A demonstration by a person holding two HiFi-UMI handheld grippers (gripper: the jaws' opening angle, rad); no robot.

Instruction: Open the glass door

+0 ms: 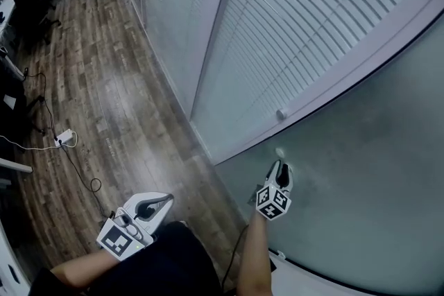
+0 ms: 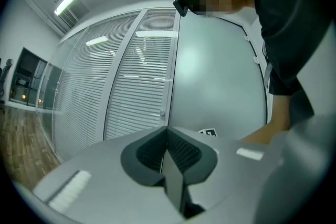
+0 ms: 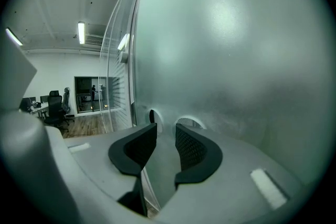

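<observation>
Risking: a glancing grab. The right hand-held gripper (image 1: 280,167), jaws apart and empty, sits just short of the small knob (image 1: 279,151), and closing off-centre could slip off it.
Door place: the glass door (image 1: 361,170) fills 2 to 5 o'clock in the head view.
Door look: frosted, grey-green and dark-edged, seemingly closed beside the slatted panels (image 1: 312,24).
Left hand-held gripper (image 1: 165,199): closed and empty, at 7 o'clock.
</observation>
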